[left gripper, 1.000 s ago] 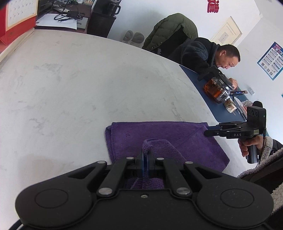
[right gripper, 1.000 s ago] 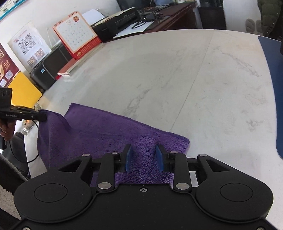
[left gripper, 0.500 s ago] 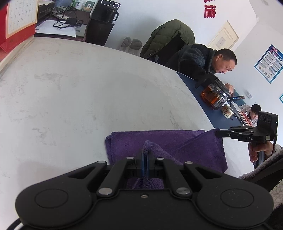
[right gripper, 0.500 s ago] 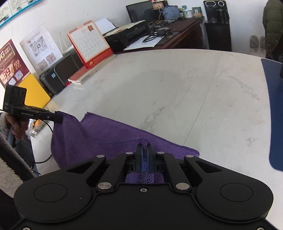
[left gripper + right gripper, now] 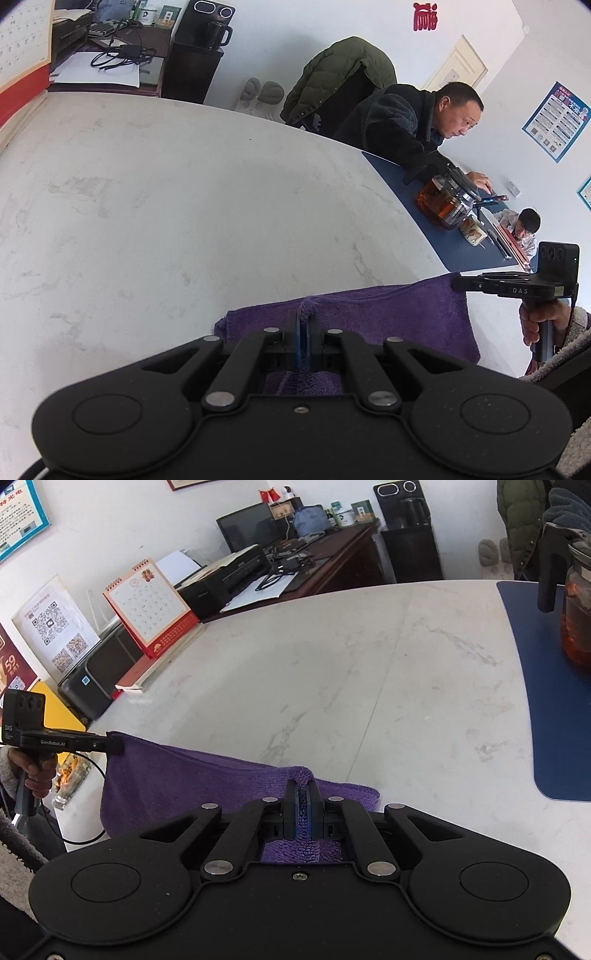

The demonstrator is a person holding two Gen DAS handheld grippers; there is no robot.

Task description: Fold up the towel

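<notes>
1. The left gripper [image 5: 303, 334] is clenched on one near corner of the purple towel [image 5: 388, 314].
2. The right gripper [image 5: 303, 812] pinches the other corner.
3. The towel hangs between them above the table [image 5: 332, 672], probably so the raised edge can fold forward.

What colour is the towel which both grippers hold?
The towel is plain purple, with no pattern; it shows best in the right wrist view.

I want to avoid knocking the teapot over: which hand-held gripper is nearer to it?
Right. The right hand-held gripper pinches the purple towel corner on the teapot side; the left hand-held gripper holds the opposite corner, farther away.
</notes>
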